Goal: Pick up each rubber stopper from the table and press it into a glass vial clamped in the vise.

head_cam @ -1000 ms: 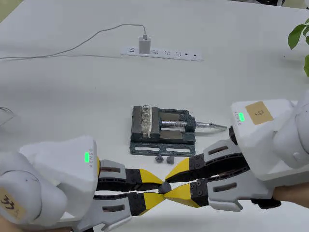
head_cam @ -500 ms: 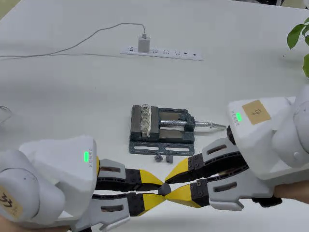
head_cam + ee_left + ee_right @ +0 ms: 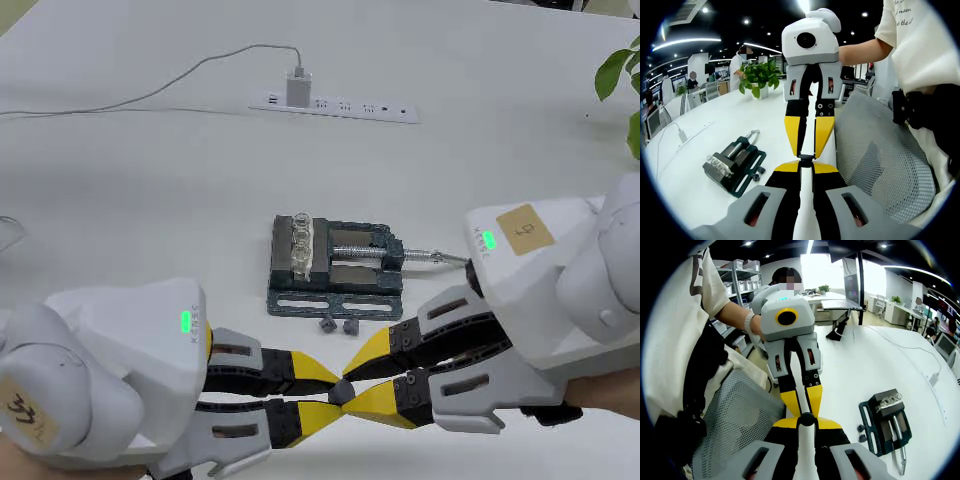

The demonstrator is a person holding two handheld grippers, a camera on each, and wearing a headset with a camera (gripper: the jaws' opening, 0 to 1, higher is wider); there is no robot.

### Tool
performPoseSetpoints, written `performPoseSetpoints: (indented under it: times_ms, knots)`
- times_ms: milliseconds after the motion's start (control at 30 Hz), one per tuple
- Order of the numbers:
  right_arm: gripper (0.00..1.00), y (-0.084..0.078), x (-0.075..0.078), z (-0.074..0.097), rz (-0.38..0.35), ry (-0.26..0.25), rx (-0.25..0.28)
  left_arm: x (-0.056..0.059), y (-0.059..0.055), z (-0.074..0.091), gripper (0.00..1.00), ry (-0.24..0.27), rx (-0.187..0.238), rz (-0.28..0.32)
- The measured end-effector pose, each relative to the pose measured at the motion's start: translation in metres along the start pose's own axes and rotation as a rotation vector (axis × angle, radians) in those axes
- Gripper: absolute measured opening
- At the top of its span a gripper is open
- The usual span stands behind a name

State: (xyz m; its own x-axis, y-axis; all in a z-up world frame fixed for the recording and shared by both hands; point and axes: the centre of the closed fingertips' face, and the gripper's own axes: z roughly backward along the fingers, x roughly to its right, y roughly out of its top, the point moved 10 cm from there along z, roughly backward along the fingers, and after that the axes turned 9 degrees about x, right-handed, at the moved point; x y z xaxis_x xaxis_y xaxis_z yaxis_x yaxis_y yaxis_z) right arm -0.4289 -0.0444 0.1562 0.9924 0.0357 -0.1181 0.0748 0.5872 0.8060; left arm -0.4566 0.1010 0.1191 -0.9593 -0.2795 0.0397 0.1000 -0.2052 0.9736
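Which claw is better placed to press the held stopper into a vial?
Probably left. Left claw and right claw meet at the stopper, but the vials stand at the vise's left end, on the left claw's side; the screw handle points toward the right claw.

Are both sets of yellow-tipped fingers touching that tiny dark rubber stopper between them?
Touching. The right gripper view shows the tiny dark rubber stopper pinched where the right gripper and the left gripper meet tip to tip, no gap.
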Motion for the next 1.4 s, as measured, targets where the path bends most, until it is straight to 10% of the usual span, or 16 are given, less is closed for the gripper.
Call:
performPoseSetpoints:
  times_ms: [300, 1133, 1400]
  knots:
    - [0.06, -0.001, 0.002, 0.001, 0.000, 0.002, -0.014, -0.002, 0.000, -0.001, 0.07, 0.014, 0.004, 0.013]
    - [0.06, -0.009, 0.014, 0.002, 0.007, -0.001, -0.059, -0.022, -0.024, 0.025, 0.97, 0.288, -0.075, 0.101]
    - [0.06, -0.011, 0.017, 0.002, 0.009, 0.000, -0.072, -0.028, -0.034, 0.036, 0.99, 0.352, -0.110, 0.127]
